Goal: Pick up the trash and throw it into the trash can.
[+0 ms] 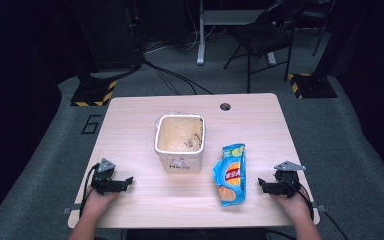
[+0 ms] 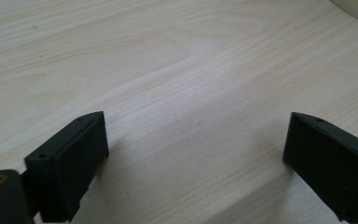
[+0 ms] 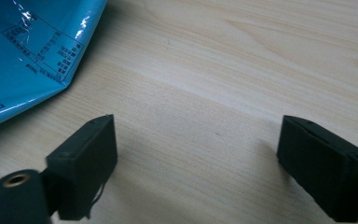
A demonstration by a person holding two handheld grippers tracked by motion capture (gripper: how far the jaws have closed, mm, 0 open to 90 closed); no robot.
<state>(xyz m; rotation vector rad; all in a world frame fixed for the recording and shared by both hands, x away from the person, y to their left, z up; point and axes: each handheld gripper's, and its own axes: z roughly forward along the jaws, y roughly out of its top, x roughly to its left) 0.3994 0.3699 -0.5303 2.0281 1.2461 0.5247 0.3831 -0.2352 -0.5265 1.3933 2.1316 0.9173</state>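
Observation:
A white tub [image 1: 179,142] lined with a thin plastic bag stands mid-table, its inside looking empty. To its right lies a blue chip bag [image 1: 230,175] flat on the wood; its corner [image 3: 28,56] fills the upper left of the right gripper view. My left gripper [image 1: 128,180] rests at the table's front left, open, with bare wood between its jaws [image 2: 196,140]. My right gripper [image 1: 261,185] sits at the front right, just right of the chip bag, also open with nothing between the jaws [image 3: 196,144].
The light wooden table [image 1: 130,125] has a round cable hole [image 1: 225,106] near its far edge. Beyond it are a black folding chair [image 1: 265,35], floor cables and stands with yellow-black striped bases [image 1: 92,92]. A bit of the tub's base [image 2: 356,9] shows at the top right.

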